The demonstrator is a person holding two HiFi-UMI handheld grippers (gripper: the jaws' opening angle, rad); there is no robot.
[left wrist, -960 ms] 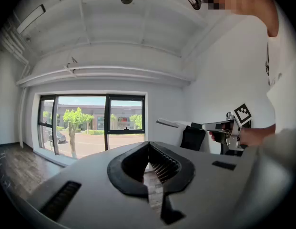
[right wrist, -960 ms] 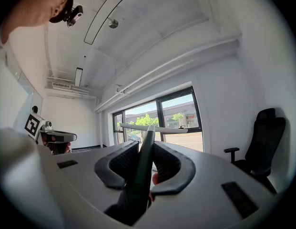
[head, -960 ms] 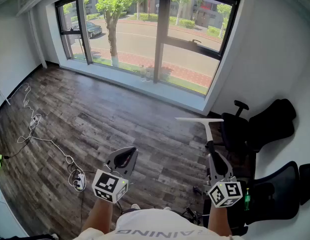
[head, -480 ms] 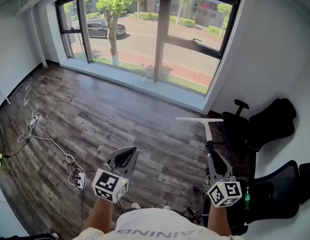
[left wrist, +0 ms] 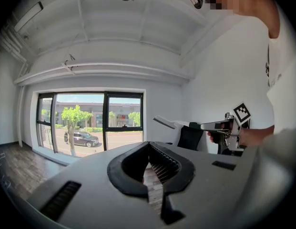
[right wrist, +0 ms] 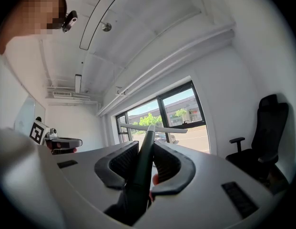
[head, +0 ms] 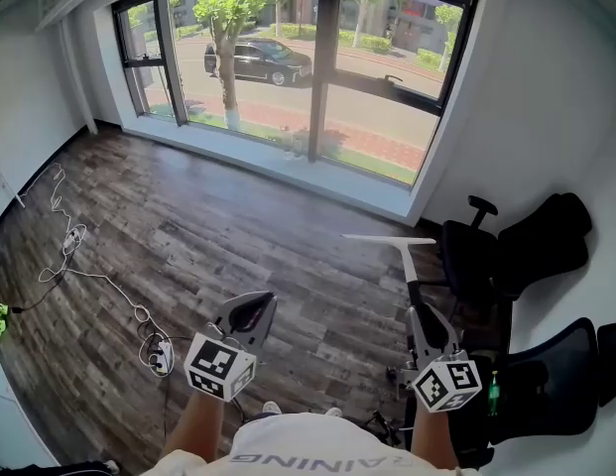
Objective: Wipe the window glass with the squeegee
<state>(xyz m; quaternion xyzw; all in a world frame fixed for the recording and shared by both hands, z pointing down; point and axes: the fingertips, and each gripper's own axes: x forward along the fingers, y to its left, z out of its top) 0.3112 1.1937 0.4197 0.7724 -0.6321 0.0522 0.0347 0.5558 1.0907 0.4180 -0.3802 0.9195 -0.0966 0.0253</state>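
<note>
Clamping one squeegee (right wrist: 146,149) by its handle in the right gripper (head: 416,309), blade crosswise, well apart from the window glass (head: 372,92). Holding the left gripper (head: 256,303) closed and empty alongside. Standing near two black chairs (head: 511,251).

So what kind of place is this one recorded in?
Probably a sparsely furnished office room: black office chairs at the side, a wide window facing a street, and a wood-look floor with loose cables.
</note>
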